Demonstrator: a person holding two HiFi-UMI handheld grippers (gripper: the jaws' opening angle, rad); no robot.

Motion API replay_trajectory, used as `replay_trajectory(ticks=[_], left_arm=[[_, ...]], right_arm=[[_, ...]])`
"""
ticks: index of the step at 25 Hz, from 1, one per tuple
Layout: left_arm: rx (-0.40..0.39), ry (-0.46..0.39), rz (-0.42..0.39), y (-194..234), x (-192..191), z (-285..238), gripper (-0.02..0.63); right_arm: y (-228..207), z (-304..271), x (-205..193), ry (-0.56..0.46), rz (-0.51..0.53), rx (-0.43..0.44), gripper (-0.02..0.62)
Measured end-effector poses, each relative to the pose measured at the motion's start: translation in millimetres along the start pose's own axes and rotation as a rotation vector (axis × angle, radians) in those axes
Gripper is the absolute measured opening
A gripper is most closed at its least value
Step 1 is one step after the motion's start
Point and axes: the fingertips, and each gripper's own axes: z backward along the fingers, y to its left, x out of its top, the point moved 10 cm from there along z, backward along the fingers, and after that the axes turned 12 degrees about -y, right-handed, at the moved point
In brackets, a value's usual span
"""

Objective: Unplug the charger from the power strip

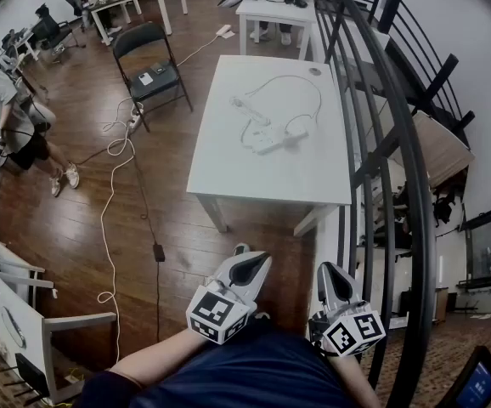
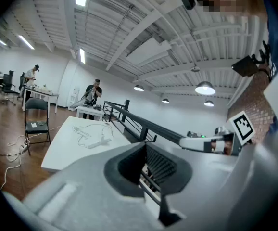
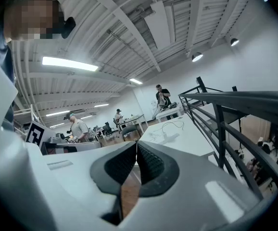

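A white power strip (image 1: 276,138) lies on the white table (image 1: 228,164), with a white charger (image 1: 253,133) plugged into it and a thin white cable (image 1: 301,81) looping toward the far edge. The strip also shows small in the left gripper view (image 2: 96,142) and the right gripper view (image 3: 169,137). Both grippers hang near my body, well short of the table. My left gripper (image 1: 252,266) is shut with nothing in it. My right gripper (image 1: 329,275) is shut and empty as well, its tips touching.
A black metal railing (image 1: 381,100) runs along the table's right side. A black chair (image 1: 150,68) stands left of the table, with cables (image 1: 114,168) trailing over the wooden floor. More desks and people are at the far left and back. A white rack (image 1: 8,304) sits at lower left.
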Motion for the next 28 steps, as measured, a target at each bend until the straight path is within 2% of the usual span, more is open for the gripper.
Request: replay_trajectory(ticks=[5,8,12,15,21,25,28], left_arm=[[-0.031,-0.008,0.017,61,1,-63,0.006],[-0.077,-0.007,0.041,101,15,-113,0.006],[-0.136,-0.025,0.033,156,37,-169,0.006],[-0.155,-0.012,0.077,194,47,-200,0.006],[-0.108,-0.008,0.100,254,61,-243,0.006],[-0.040,0.002,0.100,264,58,-255,0.006],[0.000,0.000,0.063,262,61,-267,0.006]], right_arm=[[-30,-69,0,0.002,0.027,-0.055,0.011],[-46,-119,12,0.011,0.039,-0.111,0.011],[-58,-187,24,0.027,0.056,-0.163,0.011],[-64,-234,29,0.041,0.059,-0.188,0.011],[-77,-306,37,0.060,0.065,-0.178,0.011],[-97,-334,35,0.108,0.045,-0.119,0.011],[-118,-354,35,0.135,0.023,-0.058,0.011]])
